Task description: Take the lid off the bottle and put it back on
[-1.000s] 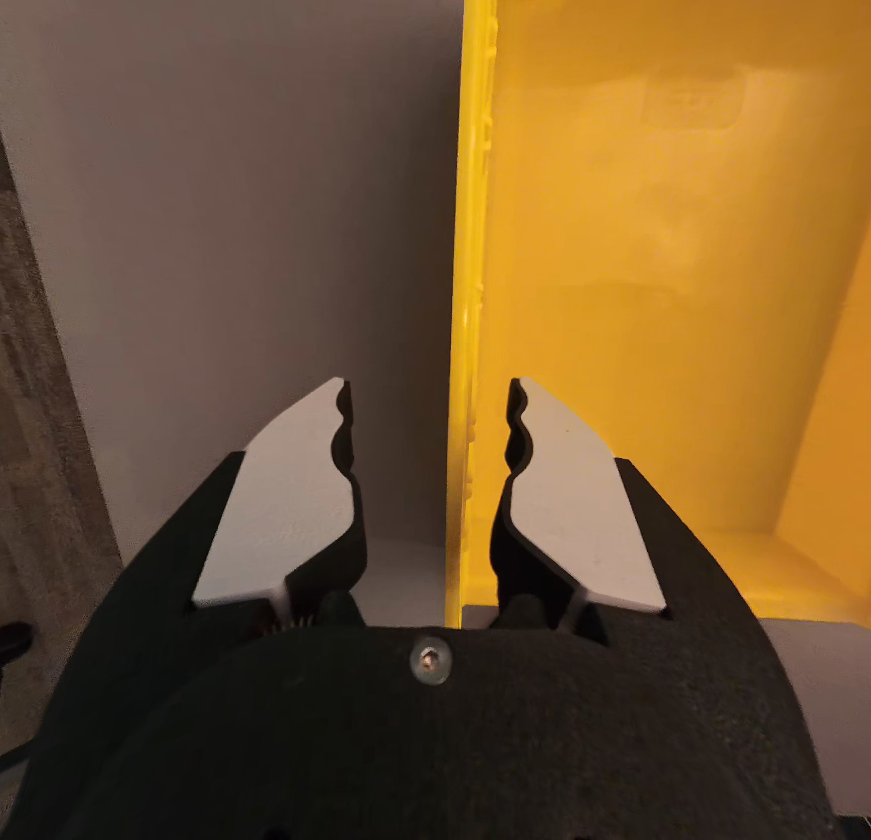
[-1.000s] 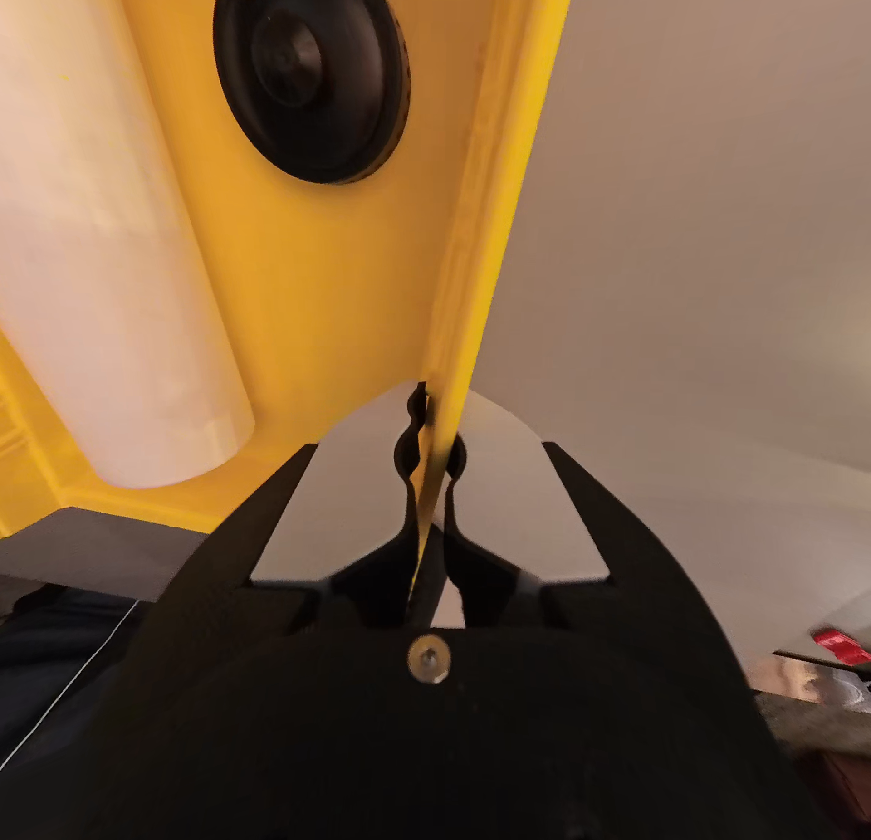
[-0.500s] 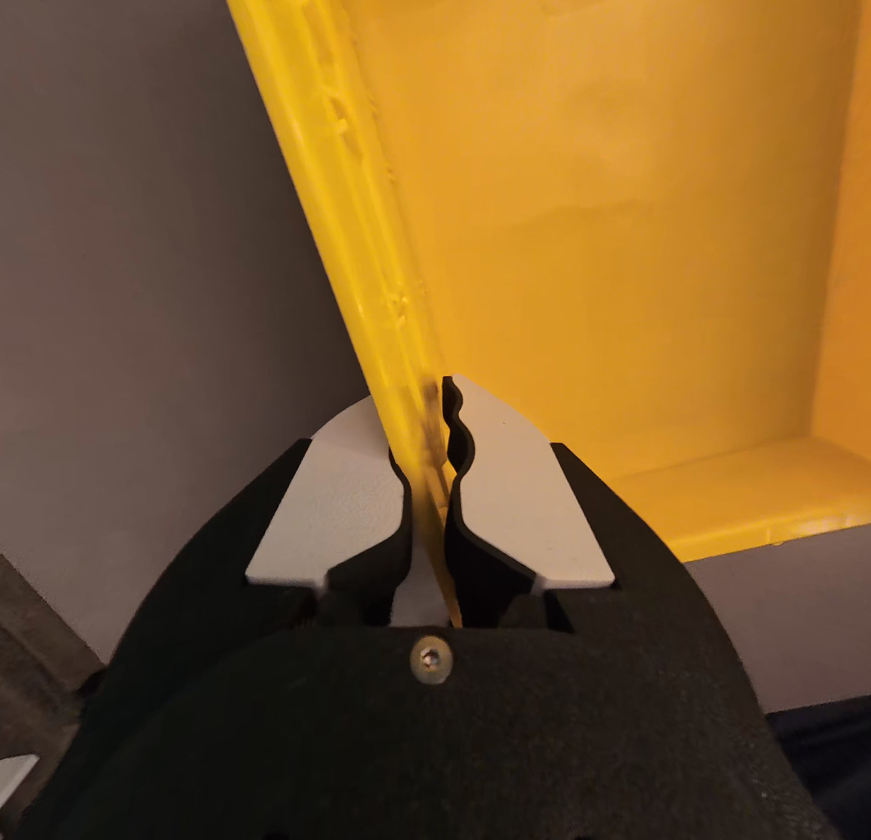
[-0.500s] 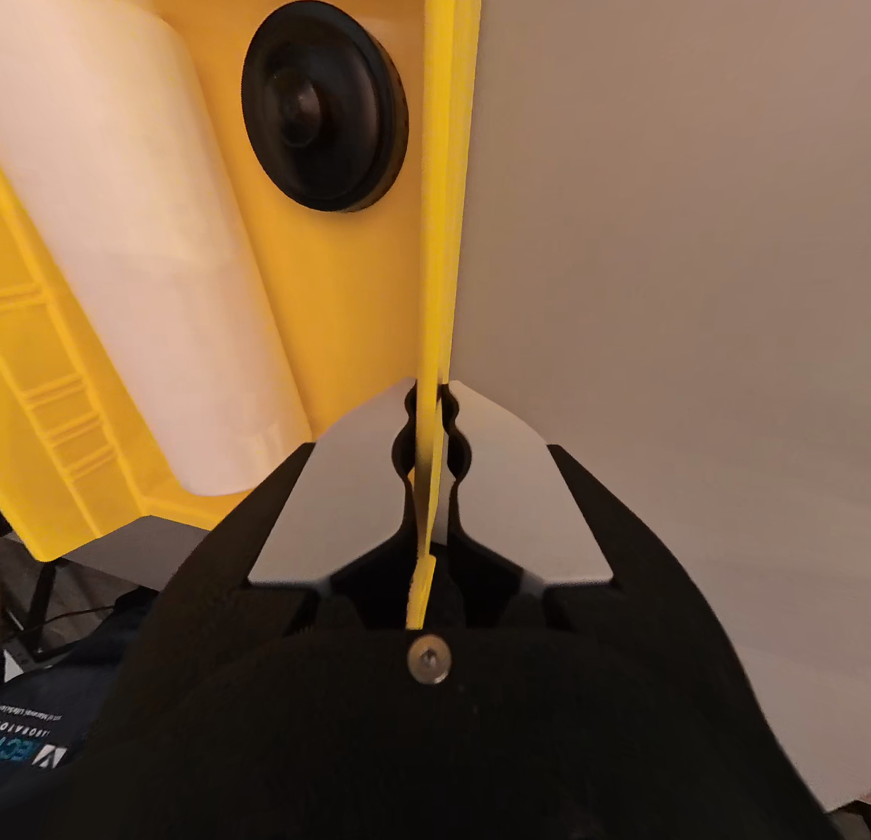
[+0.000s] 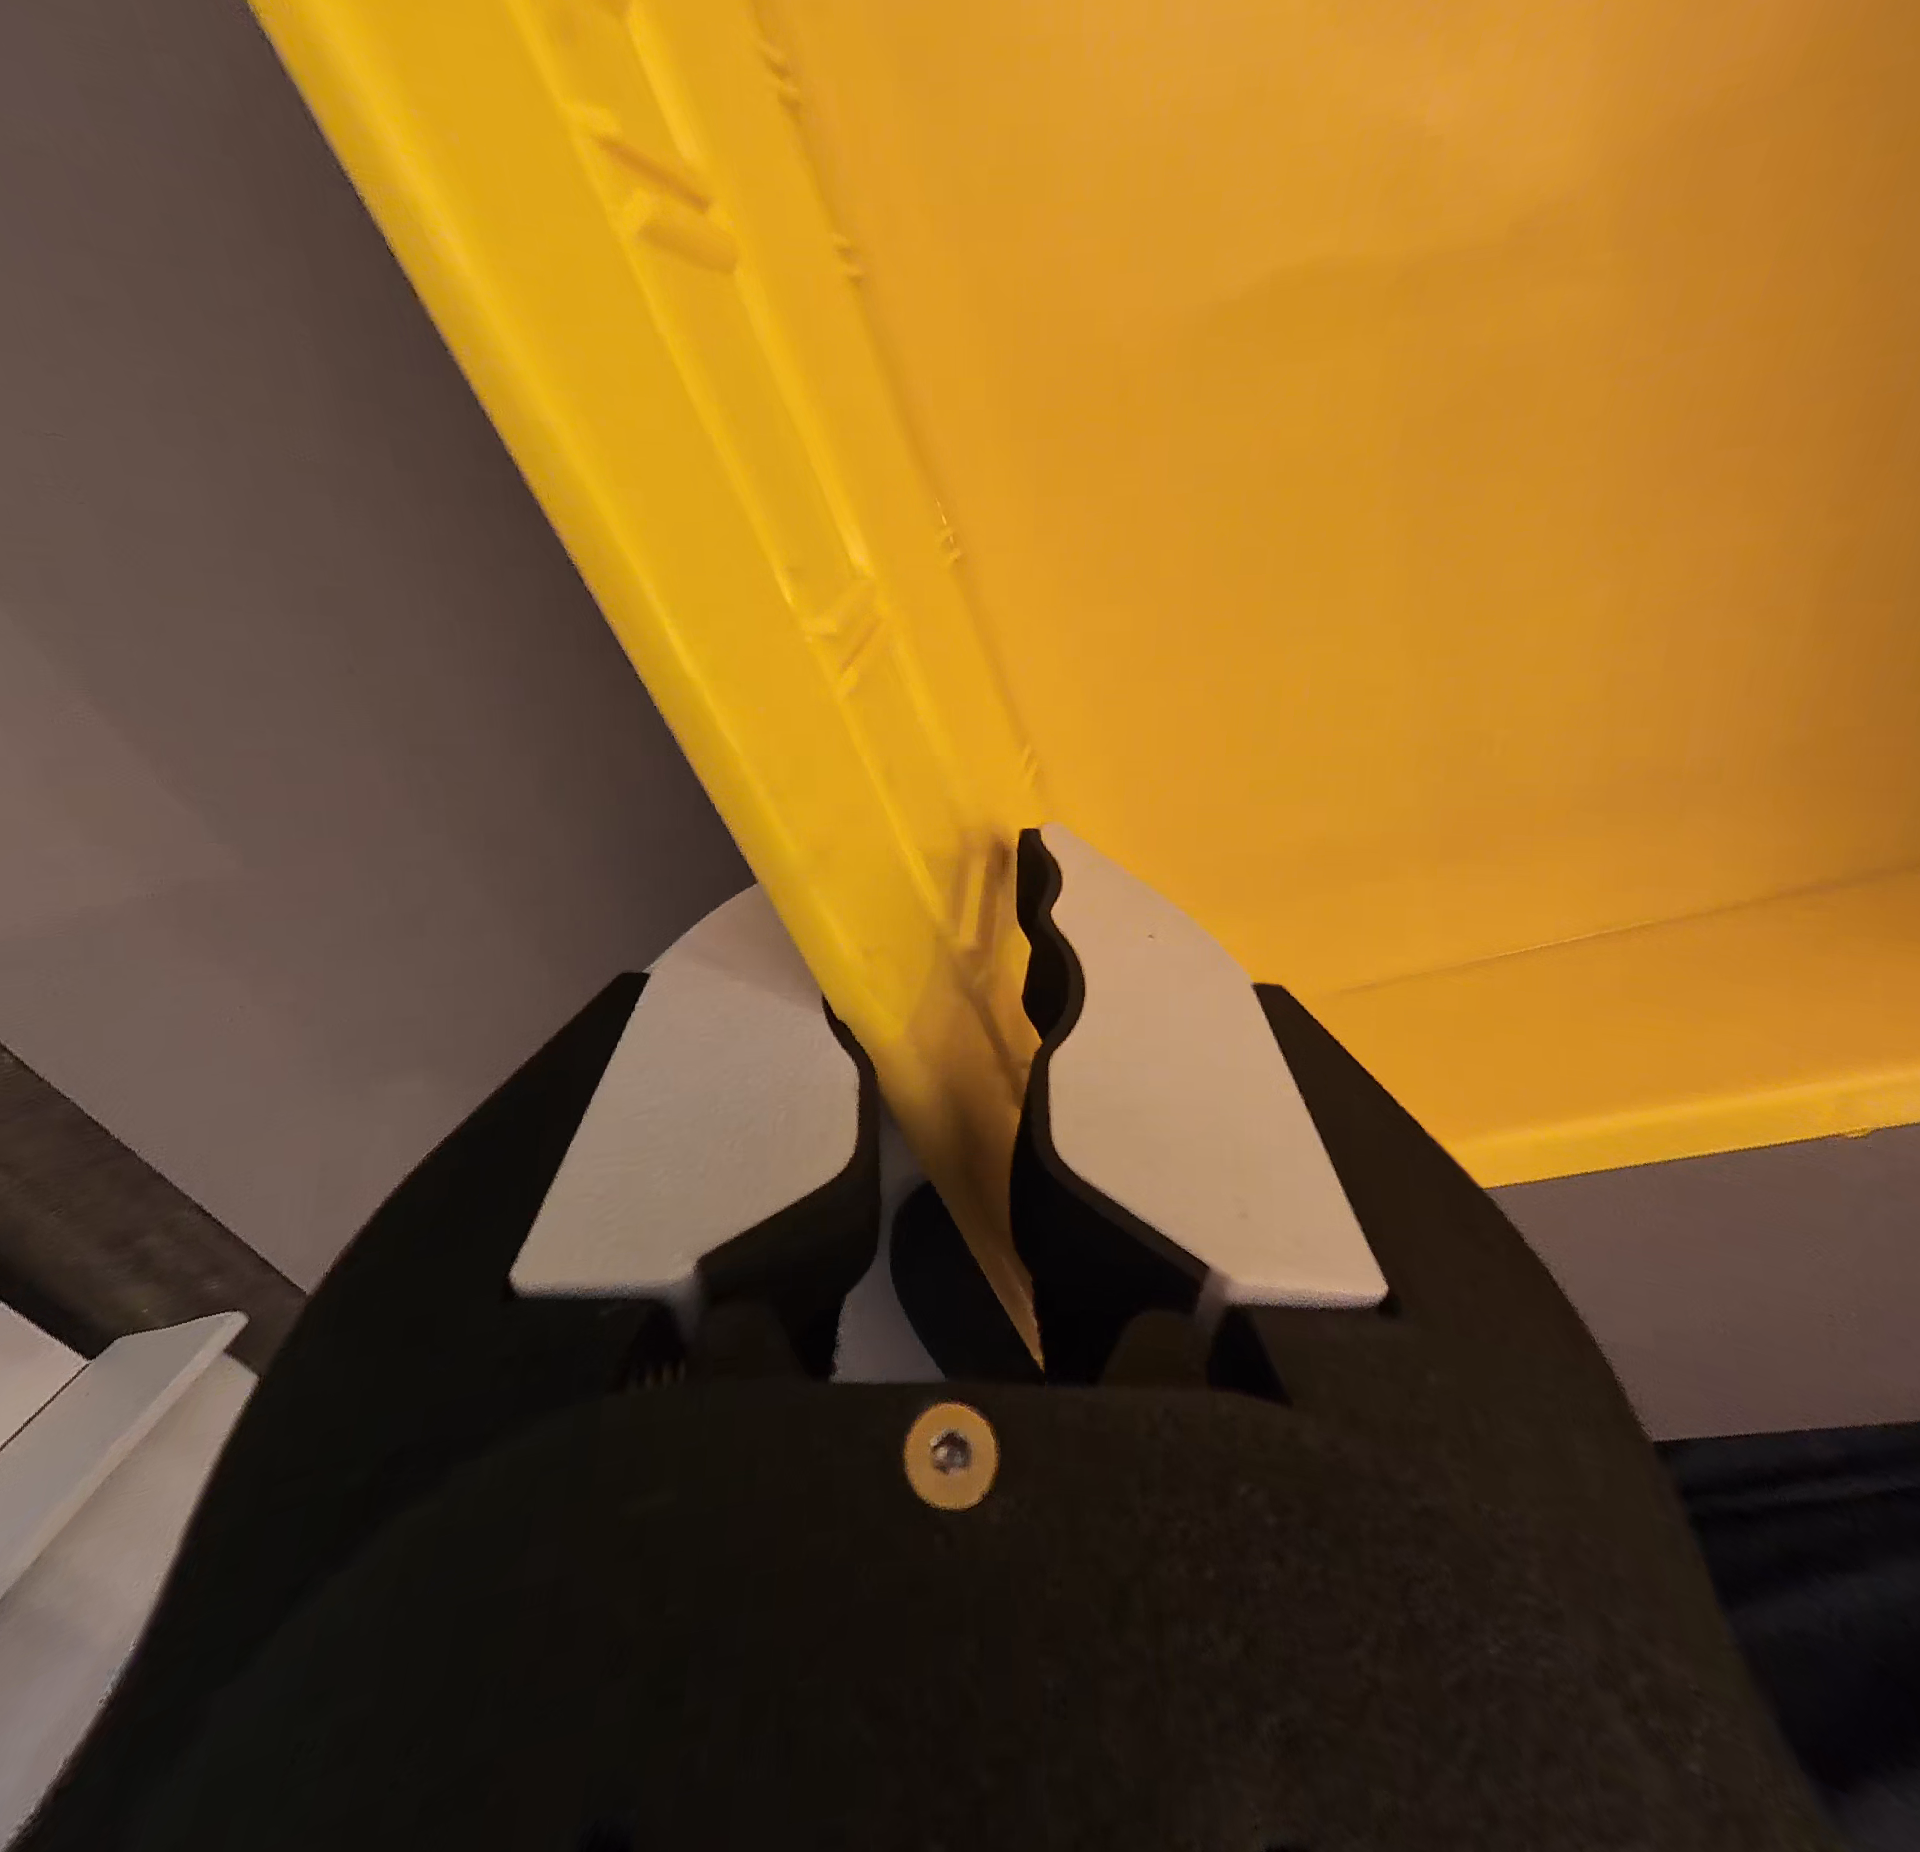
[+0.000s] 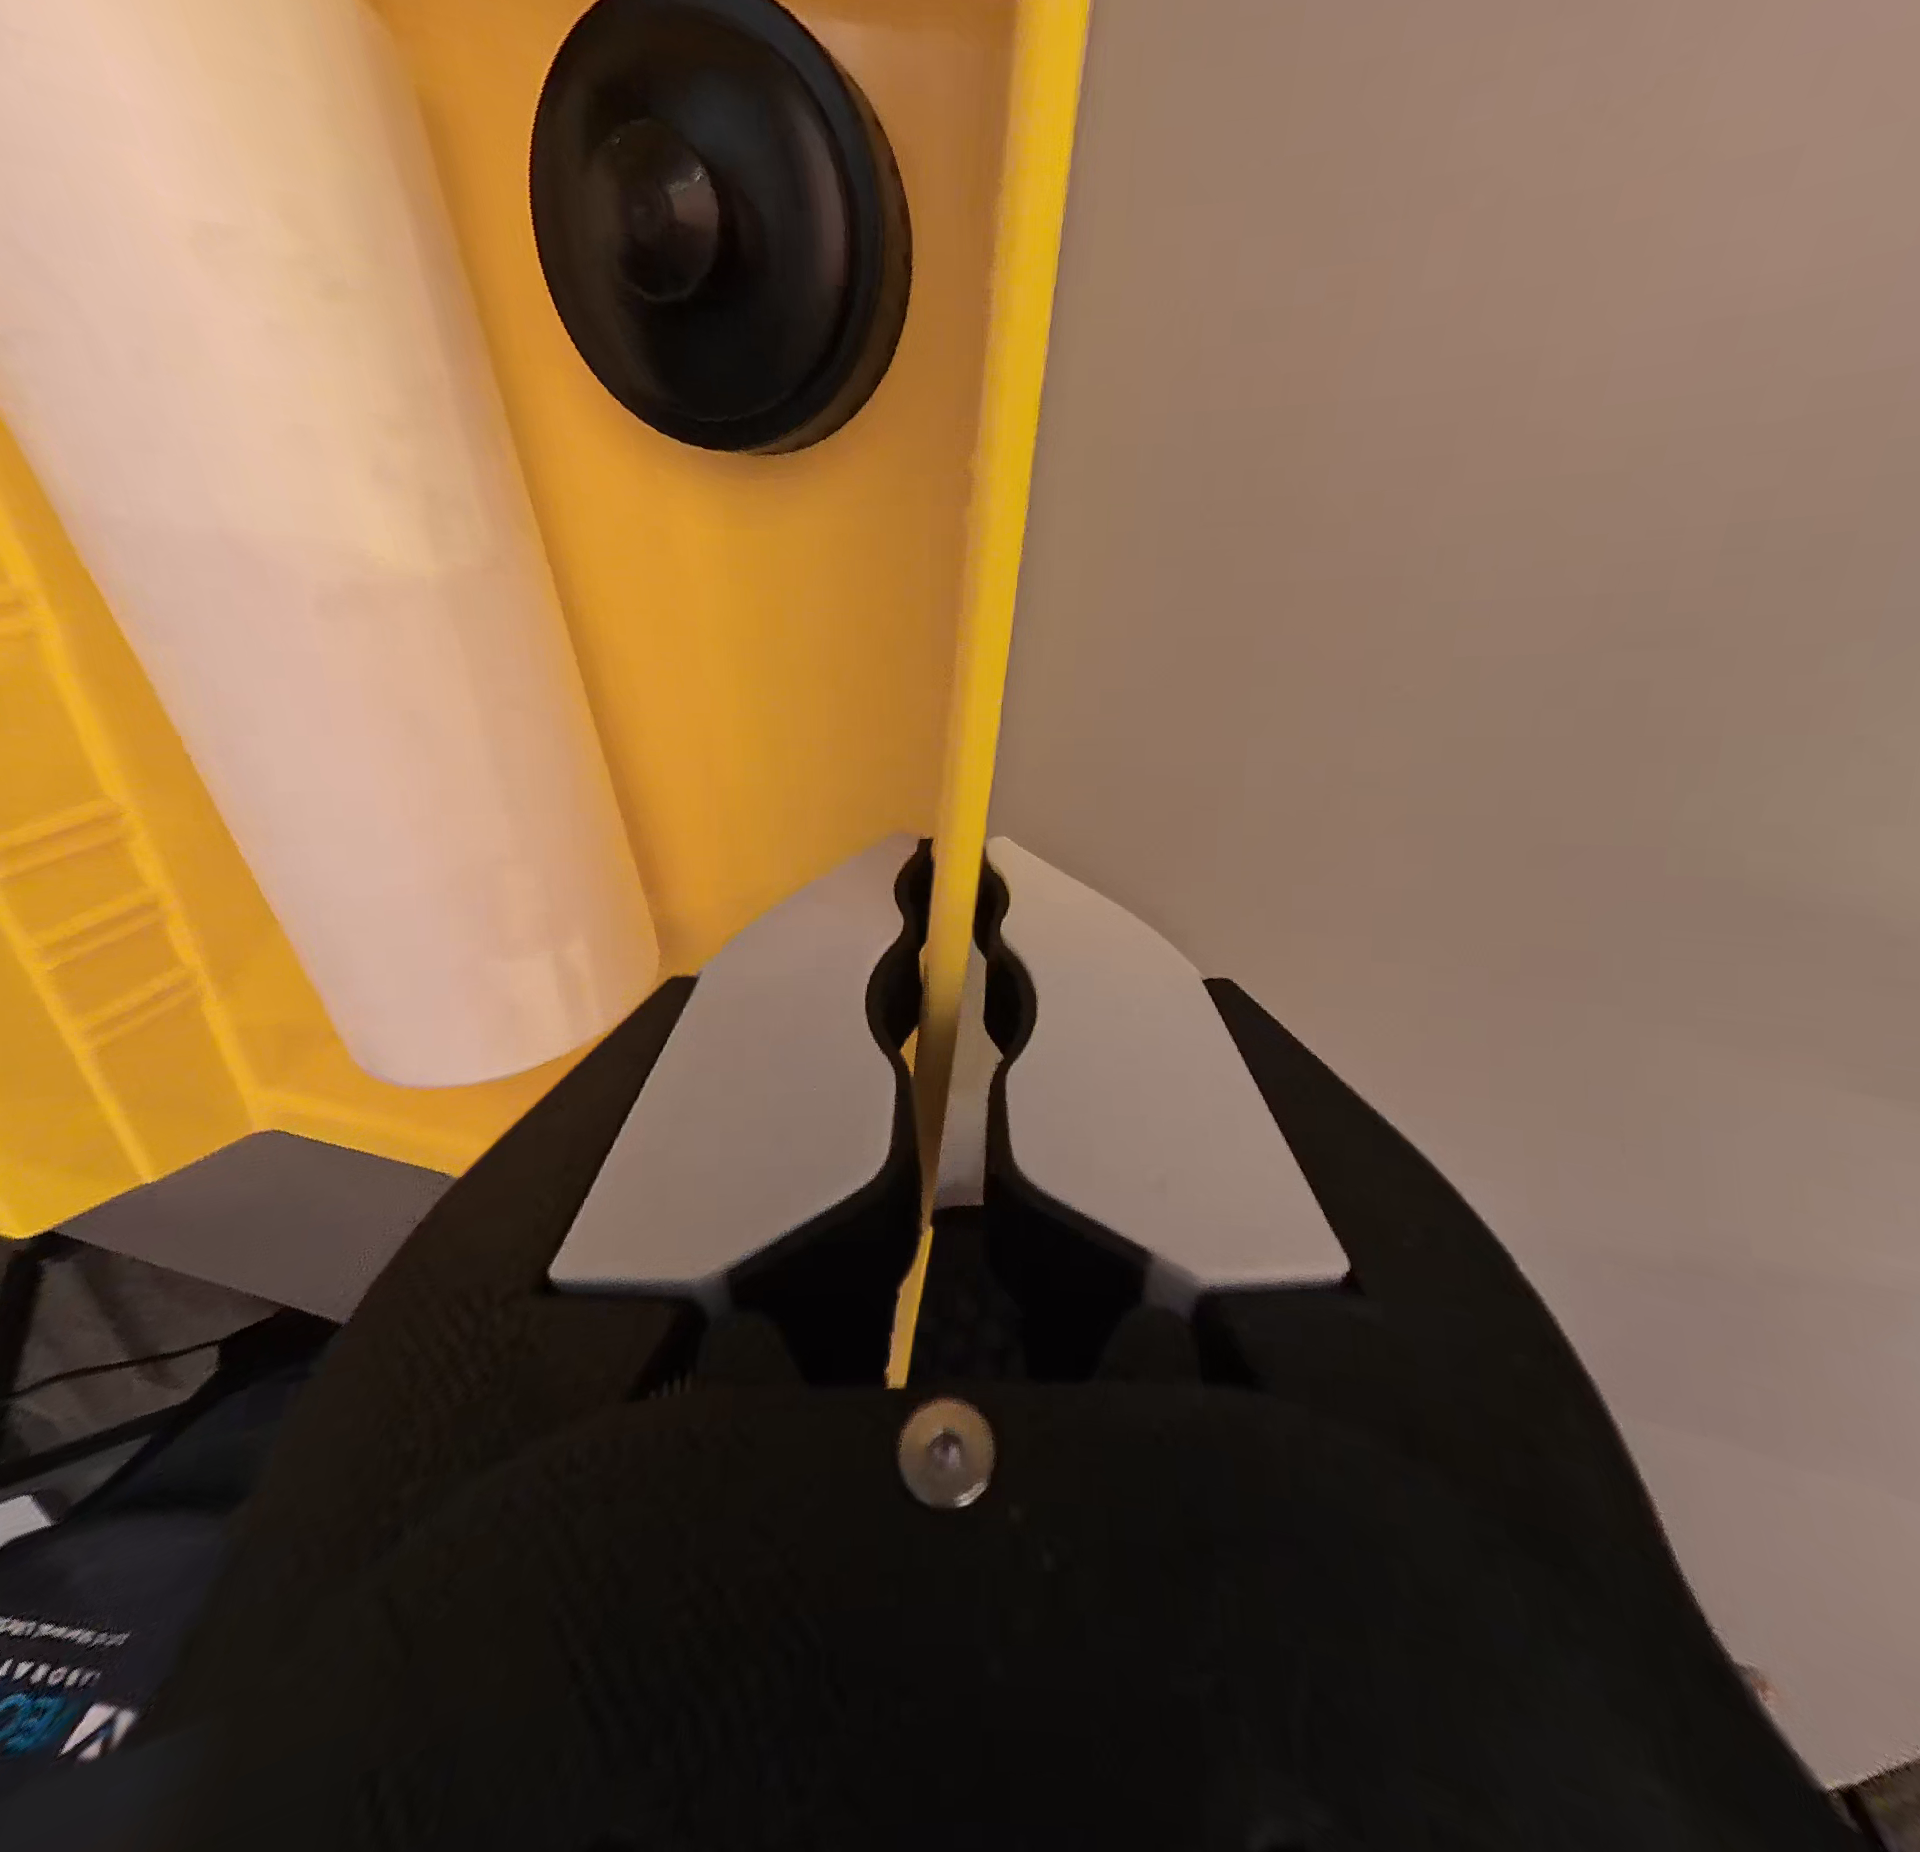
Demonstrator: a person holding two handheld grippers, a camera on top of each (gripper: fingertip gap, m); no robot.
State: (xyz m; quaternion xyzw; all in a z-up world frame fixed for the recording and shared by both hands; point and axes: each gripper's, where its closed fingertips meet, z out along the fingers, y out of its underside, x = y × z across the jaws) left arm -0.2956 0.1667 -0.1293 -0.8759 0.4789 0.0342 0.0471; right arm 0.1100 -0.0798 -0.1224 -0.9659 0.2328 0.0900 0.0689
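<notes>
A white translucent bottle lies on its side in a yellow bin, with no lid on it that I can see. The black round lid lies beside it on the bin floor, close to the right wall. My right gripper is shut on the bin's thin right wall. My left gripper is shut on the bin's ribbed left wall. The bin's inside is bare in the left wrist view. The bottle's mouth is out of view.
The bin rests on a pale grey table, which also shows in the left wrist view. The table's near edge runs below the bin. A dark printed bag lies below at the left. A white object sits low on the left. One gripper's finger ends stand about 50 centimeters off the other's.
My left gripper was open astride the bin's left wall and has shut on it. The wall now slants more in that view. My right gripper has kept hold; bottle and lid have shifted slightly in view.
</notes>
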